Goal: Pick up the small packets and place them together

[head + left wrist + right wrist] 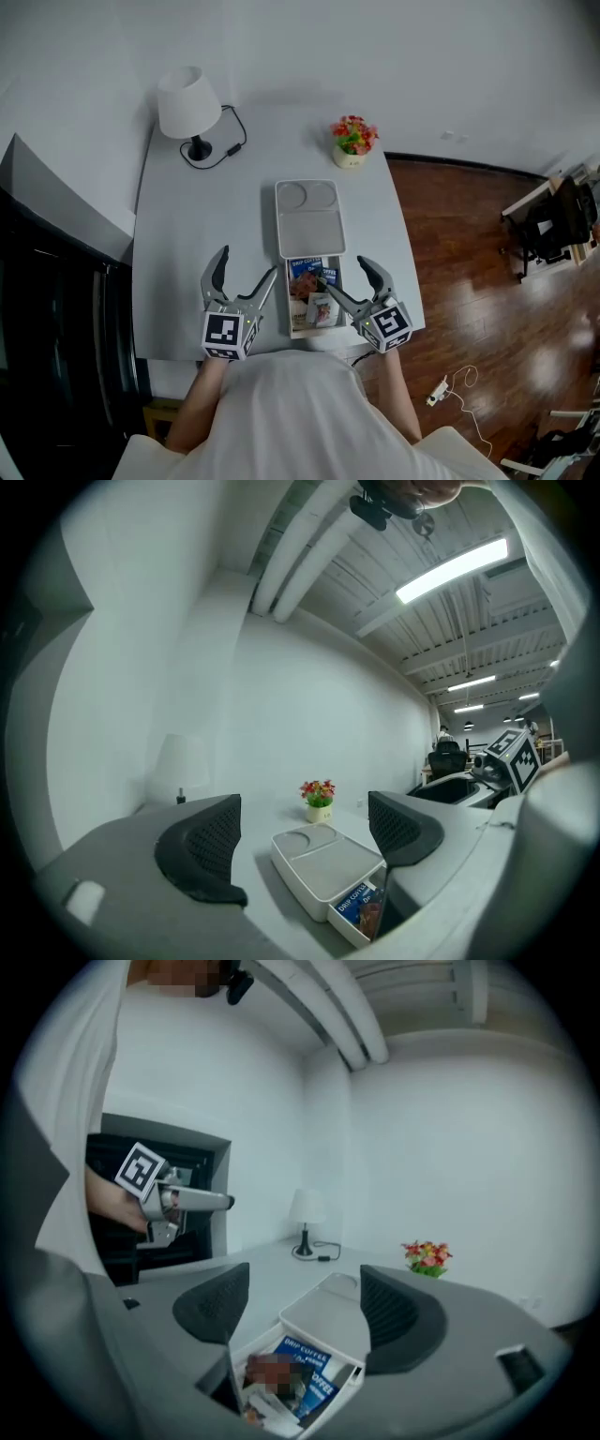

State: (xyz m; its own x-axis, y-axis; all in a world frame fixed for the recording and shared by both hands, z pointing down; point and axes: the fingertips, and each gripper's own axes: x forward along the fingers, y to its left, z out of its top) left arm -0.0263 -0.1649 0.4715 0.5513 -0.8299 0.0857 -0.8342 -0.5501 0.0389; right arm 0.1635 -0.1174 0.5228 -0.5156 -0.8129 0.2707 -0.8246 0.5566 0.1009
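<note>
A long white box [309, 220] lies mid-table with its lid over the far part. Its near compartment is uncovered and holds small packets [312, 292], a blue drip-coffee one [305, 1356] on top; the same blue packet [357, 903] shows at the box's near end in the left gripper view. My right gripper [343, 273] is open at the compartment's right side, one finger reaching over the packets, nothing between the jaws [305, 1312]. My left gripper [249, 262] is open just left of the box, also empty [300, 841].
A white lamp [187, 103] with a black cable [221, 150] stands at the far left corner. A small flower pot [353, 142] sits at the far right. A black cabinet [56, 309] borders the table's left; wooden floor [469, 253] lies to the right.
</note>
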